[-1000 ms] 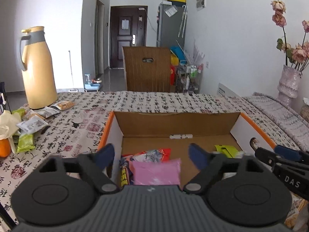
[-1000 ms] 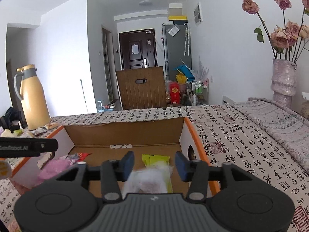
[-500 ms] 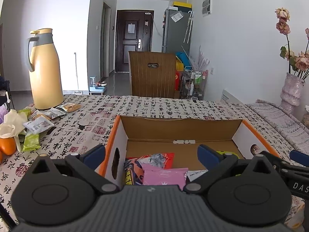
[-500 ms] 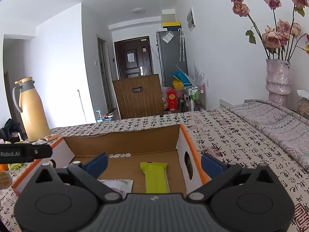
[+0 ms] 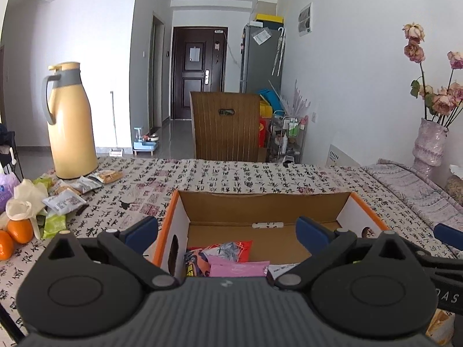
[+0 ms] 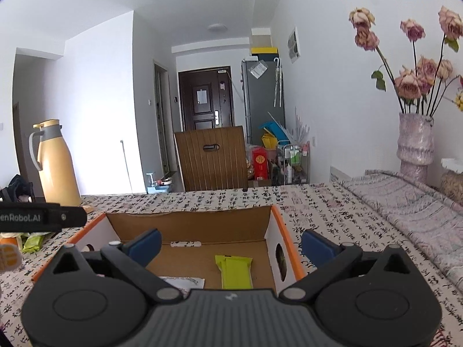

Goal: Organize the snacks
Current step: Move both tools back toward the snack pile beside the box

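Patterned tablecloth (image 5: 231,179): loose snack packets (image 5: 62,199) are lying toward its left edge, probably nearer the empty, wide-open left gripper (image 5: 228,231); right gripper (image 6: 231,245) likewise.

Both wrist cameras look forward and slightly down, close above the cardboard box (image 5: 263,202) — the shared part — toward the far door (image 6: 205,98).
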Motion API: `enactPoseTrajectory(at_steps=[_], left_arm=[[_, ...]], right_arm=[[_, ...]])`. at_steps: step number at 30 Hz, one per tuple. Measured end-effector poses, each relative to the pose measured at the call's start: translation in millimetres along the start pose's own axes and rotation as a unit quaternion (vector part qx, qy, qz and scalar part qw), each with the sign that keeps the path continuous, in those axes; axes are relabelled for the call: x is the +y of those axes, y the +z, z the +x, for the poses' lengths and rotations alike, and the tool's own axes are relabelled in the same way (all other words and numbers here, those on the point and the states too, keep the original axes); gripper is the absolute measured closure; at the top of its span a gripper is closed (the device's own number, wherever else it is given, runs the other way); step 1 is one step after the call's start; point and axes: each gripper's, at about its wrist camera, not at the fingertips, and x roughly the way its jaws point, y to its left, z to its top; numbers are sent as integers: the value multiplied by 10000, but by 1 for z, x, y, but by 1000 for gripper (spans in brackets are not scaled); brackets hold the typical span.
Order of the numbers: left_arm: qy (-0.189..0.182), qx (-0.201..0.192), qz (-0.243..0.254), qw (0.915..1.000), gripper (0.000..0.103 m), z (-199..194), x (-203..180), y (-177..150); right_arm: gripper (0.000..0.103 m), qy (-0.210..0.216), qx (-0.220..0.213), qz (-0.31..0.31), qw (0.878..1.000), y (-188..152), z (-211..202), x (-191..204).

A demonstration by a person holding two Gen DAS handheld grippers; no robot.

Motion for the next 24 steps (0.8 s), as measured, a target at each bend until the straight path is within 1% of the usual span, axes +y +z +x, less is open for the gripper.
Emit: enactPoseTrajectory(at_steps=[11, 17, 24], left_arm=[[-37, -47, 28, 10000, 0, -42, -3, -7], [-66, -22, -9, 10000, 0, -63, -3, -19], [-53, 87, -70, 9999, 0, -81, 1, -35]], right_arm=[[0, -1, -95, -123, 9999, -3, -44, 1], [0, -41, -124, -111, 9999, -9, -70, -2], [0, -109, -49, -117, 9999, -20, -93, -8]])
